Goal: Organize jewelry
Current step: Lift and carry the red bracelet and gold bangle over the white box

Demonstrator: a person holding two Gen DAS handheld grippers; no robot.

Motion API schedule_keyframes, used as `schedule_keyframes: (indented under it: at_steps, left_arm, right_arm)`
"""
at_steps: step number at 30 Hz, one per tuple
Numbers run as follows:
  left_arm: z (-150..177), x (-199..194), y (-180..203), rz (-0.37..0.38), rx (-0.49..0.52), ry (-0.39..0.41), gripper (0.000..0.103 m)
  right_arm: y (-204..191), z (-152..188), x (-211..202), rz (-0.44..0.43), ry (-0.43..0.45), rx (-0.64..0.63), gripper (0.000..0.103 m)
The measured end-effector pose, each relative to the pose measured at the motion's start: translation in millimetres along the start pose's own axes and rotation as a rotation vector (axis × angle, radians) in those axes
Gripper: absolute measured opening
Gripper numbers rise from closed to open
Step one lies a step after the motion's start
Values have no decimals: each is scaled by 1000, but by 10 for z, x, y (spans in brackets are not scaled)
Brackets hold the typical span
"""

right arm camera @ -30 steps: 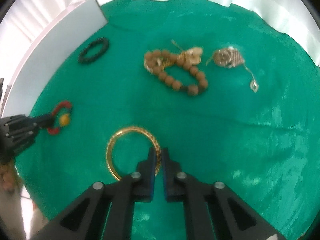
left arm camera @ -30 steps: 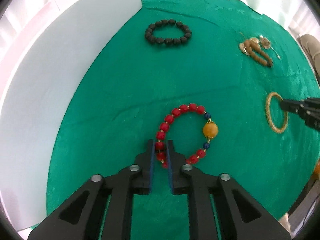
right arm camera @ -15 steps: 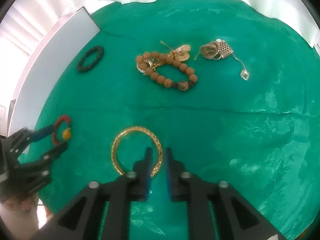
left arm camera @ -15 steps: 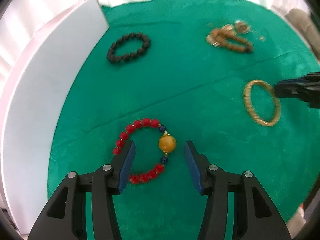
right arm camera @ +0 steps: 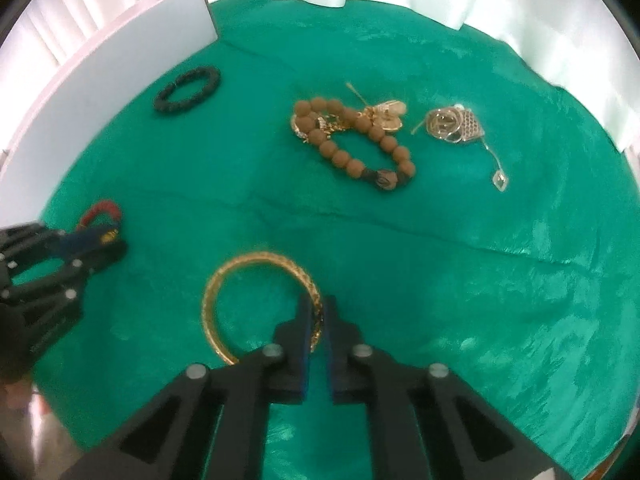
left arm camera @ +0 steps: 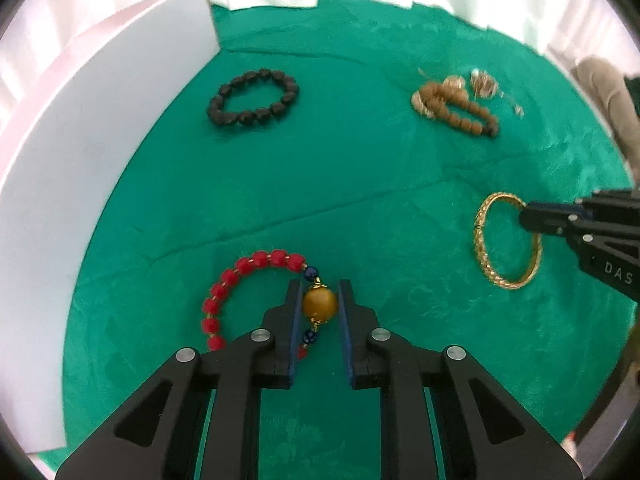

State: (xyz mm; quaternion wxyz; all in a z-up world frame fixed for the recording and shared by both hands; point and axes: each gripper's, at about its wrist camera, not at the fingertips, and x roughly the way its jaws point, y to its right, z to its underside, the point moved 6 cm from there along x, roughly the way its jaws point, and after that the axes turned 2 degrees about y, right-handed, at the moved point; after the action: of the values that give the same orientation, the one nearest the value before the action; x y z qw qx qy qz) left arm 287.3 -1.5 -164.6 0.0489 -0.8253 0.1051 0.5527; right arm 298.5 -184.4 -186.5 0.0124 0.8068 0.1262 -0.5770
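Note:
A red bead bracelet (left arm camera: 228,284) with an amber bead (left arm camera: 319,306) lies on the green cloth (left arm camera: 320,184). My left gripper (left arm camera: 319,292) has its jaws close on both sides of the amber bead. A gold bangle (right arm camera: 240,276) lies further right; my right gripper (right arm camera: 316,308) is shut on its right rim. The bangle (left arm camera: 486,256) and right gripper (left arm camera: 532,216) also show in the left wrist view. The left gripper (right arm camera: 112,240) shows at the left of the right wrist view.
A black bead bracelet (left arm camera: 252,98) lies at the back left near a white board (left arm camera: 80,152). A brown bead bracelet (right arm camera: 352,144) tangled with gold pieces (right arm camera: 384,114) and a gold chain heap (right arm camera: 456,124) lie at the back.
My left gripper let go of the red beads, opened, shifted right and closed in around the amber bead. My right gripper opened slightly and shut again on the bangle.

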Motion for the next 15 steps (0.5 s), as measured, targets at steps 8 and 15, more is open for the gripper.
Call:
schedule_keyframes:
  at_steps: [8, 15]
  left_arm:
    - [-75, -600, -389, 119, -155, 90, 15]
    - [-160, -1333, -722, 158, -281, 206, 15]
  right_arm:
    - [-177, -135, -553, -68, 117, -26, 6]
    - [-738, -423, -942, -144, 194, -119, 6]
